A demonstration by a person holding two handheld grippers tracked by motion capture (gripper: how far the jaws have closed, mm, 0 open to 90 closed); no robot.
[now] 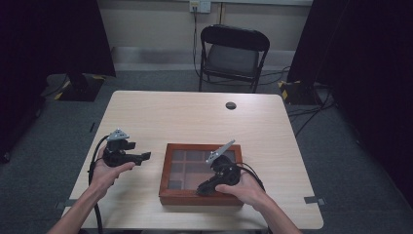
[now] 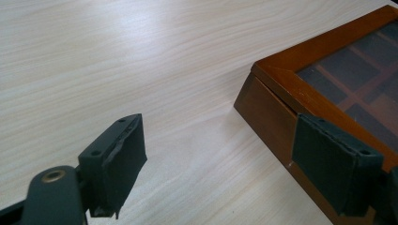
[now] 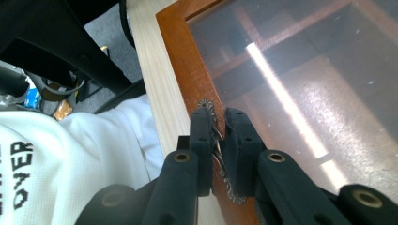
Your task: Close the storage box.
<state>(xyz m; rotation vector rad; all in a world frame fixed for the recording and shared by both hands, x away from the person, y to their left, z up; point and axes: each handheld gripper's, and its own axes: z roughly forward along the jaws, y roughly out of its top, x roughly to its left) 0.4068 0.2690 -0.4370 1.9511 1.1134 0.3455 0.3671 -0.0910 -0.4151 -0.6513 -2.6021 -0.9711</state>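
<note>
I am pinching my right tool (image 3: 219, 136) closed on the wooden box (image 1: 170, 195)'s front metal clasp (image 3: 206, 105), lid not yet lifted, while my left tool (image 2: 225, 164) is waiting open beside the box.

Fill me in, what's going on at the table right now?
A person works on a closed wooden box with a glass lid on the table. The right claw is shut on a small metal clasp at the front edge of the lid's frame. The left claw stands open beside the box's left side, holding nothing.
</note>
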